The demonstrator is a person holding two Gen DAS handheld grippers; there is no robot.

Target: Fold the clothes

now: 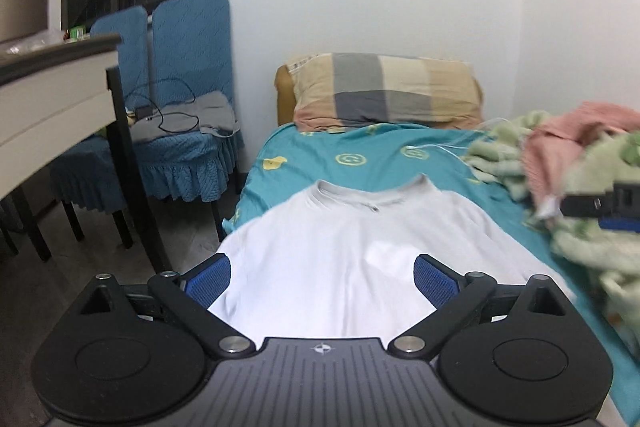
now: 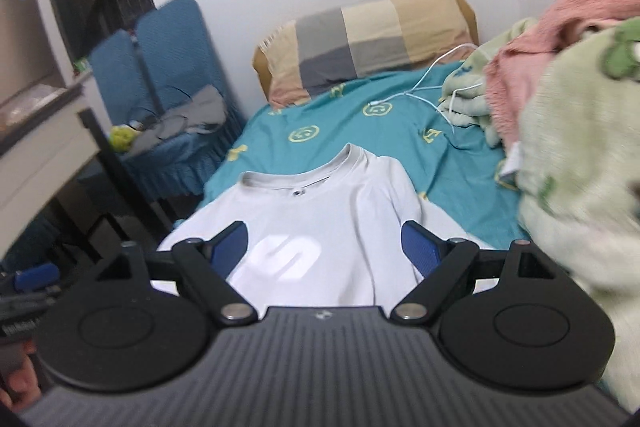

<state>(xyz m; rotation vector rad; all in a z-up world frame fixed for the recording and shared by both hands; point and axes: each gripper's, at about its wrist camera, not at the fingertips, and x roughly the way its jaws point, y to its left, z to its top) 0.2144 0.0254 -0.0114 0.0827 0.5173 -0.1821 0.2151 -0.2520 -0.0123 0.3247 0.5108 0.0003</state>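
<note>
A white T-shirt (image 1: 332,247) lies flat on the teal bedsheet (image 1: 360,155), collar toward the pillow. In the right wrist view the T-shirt (image 2: 320,211) shows a white logo on its chest. My left gripper (image 1: 322,277) is open and empty, held above the shirt's lower body. My right gripper (image 2: 324,245) is open and empty, also above the shirt. The right gripper shows at the right edge of the left wrist view (image 1: 600,207), and the left gripper at the left edge of the right wrist view (image 2: 28,287).
A checked pillow (image 1: 384,91) lies at the bed's head. A heap of green and pink blankets (image 2: 568,115) fills the bed's right side, with a white cable (image 2: 432,87) beside it. Blue-covered chairs (image 1: 184,87) and a desk (image 1: 52,99) stand left of the bed.
</note>
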